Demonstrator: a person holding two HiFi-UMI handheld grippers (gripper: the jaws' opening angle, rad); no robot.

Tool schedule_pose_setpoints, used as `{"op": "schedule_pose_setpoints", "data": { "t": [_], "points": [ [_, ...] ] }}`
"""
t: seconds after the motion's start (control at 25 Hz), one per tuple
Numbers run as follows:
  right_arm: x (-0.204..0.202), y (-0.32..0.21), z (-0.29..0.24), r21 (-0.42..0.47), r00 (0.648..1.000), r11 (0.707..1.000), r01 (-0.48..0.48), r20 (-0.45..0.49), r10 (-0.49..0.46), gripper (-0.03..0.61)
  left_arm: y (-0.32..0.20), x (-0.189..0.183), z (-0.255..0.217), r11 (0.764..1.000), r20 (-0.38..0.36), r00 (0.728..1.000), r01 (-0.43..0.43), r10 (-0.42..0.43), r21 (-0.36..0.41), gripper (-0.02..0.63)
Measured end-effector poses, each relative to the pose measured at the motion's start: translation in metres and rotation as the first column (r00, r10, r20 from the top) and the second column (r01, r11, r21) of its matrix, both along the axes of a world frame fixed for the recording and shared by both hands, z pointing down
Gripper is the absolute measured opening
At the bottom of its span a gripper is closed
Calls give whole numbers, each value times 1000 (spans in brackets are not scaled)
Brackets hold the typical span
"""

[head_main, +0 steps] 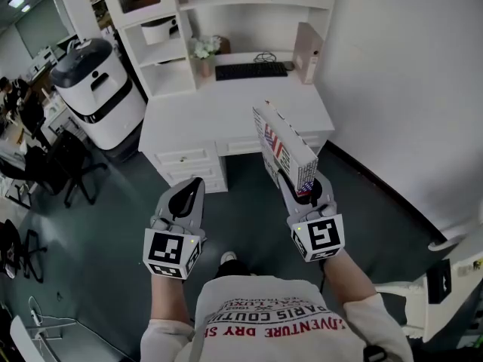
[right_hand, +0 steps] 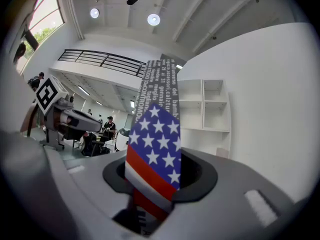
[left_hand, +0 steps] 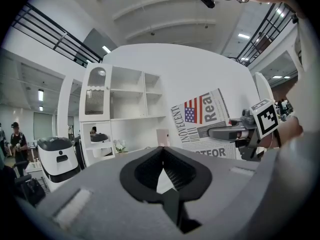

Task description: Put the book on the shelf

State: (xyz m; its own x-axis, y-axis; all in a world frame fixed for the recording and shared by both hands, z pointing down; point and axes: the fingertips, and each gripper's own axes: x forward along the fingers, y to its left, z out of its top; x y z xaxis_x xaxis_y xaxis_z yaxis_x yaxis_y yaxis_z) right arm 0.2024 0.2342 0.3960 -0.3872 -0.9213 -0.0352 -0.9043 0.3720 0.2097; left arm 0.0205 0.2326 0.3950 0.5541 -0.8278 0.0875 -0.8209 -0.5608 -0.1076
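Observation:
My right gripper (head_main: pixel 298 179) is shut on the lower end of a book (head_main: pixel 285 151) with a stars-and-stripes spine, which sticks up and forward over the floor in front of the desk. In the right gripper view the book's spine (right_hand: pixel 155 149) rises from between the jaws. The book's newspaper-print cover (left_hand: pixel 207 119) also shows in the left gripper view. My left gripper (head_main: pixel 194 183) hangs level to the left of it, shut and empty. The white shelf unit (head_main: pixel 226 2) stands on the desk (head_main: pixel 234 119) ahead, its compartments mostly bare.
On the desk are a black keyboard (head_main: pixel 250 71), a small flower vase (head_main: pixel 204 53) and a pale upright folder (head_main: pixel 308 51). A white-and-black machine (head_main: pixel 98 89) stands left of the desk, with office chairs (head_main: pixel 64 164) further left. A white wall (head_main: pixel 407 89) runs along the right.

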Motion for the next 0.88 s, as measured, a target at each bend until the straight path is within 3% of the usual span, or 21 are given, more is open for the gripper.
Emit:
{"op": "schedule_pose_setpoints", "data": {
  "t": [0.48,0.64,0.88],
  "points": [
    [2,-64,9,-31,999,999,-32,26,32,158,-56,-13,17,999,-10,1000,14,-14,-33,6],
    [-22,-108,-1,17,999,999,-27,28,27,158,-102,-36,18,1000,-21,1000,18,-19,-20,6],
    [-63,-197,-11,15,999,999,-36,23,36,158,-194,-82,4,999,-56,998,36,-36,5,6]
  ]
}}
